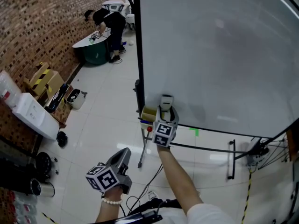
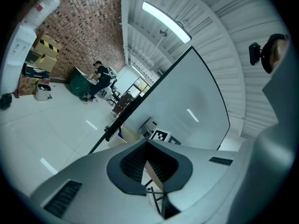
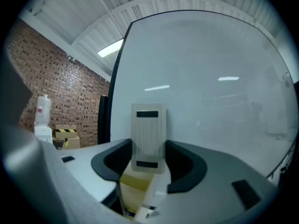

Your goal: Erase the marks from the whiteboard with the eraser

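The big whiteboard point(image 1: 219, 55) fills the upper right of the head view; I see only faint grey smears on it, no clear marks. A grey eraser point(image 1: 166, 101) lies flat against its lower left corner. My right gripper point(image 1: 166, 110) is shut on the eraser's lower half. In the right gripper view the eraser point(image 3: 149, 134) stands upright between the two jaws of the right gripper point(image 3: 148, 160), against the whiteboard point(image 3: 201, 78). My left gripper point(image 1: 125, 153) hangs lower and to the left, away from the board, shut with nothing in it; its tips point(image 2: 147, 146) meet.
A small yellow box point(image 1: 148, 114) sits on the board's ledge just left of the eraser. The board's stand legs point(image 1: 231, 160) and cables are on the white tile floor. Cardboard boxes point(image 1: 44, 80) line the brick wall. A person point(image 1: 105, 20) bends over a green table far back.
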The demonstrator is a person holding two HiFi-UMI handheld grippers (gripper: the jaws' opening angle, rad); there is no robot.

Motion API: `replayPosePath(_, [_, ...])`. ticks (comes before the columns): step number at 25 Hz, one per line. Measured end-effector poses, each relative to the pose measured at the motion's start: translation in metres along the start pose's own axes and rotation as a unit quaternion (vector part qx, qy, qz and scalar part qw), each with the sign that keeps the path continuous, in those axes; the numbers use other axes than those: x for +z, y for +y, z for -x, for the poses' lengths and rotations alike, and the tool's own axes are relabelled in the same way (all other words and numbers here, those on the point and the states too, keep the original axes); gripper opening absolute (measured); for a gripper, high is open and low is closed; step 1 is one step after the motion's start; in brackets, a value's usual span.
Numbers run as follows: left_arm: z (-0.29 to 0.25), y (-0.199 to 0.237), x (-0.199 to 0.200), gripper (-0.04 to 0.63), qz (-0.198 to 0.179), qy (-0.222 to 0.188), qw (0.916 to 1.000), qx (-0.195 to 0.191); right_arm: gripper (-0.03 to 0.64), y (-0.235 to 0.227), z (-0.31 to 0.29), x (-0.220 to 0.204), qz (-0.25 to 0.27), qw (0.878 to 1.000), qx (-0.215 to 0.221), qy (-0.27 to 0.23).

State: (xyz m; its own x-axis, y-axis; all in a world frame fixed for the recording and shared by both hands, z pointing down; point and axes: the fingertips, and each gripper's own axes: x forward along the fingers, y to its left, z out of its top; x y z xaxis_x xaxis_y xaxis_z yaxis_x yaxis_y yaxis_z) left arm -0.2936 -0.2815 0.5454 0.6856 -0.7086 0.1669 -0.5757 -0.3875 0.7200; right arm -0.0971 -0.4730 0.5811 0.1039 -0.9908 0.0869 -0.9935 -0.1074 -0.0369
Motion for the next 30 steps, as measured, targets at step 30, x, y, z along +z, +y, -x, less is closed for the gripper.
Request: replayPosePath(30, [0.015,0.028,-0.025,-0.011,0.036,0.011,0.9991,0.018,0.253,-0.043,0.019,-0.010,-0.014,0.999,-0.042,-0.013])
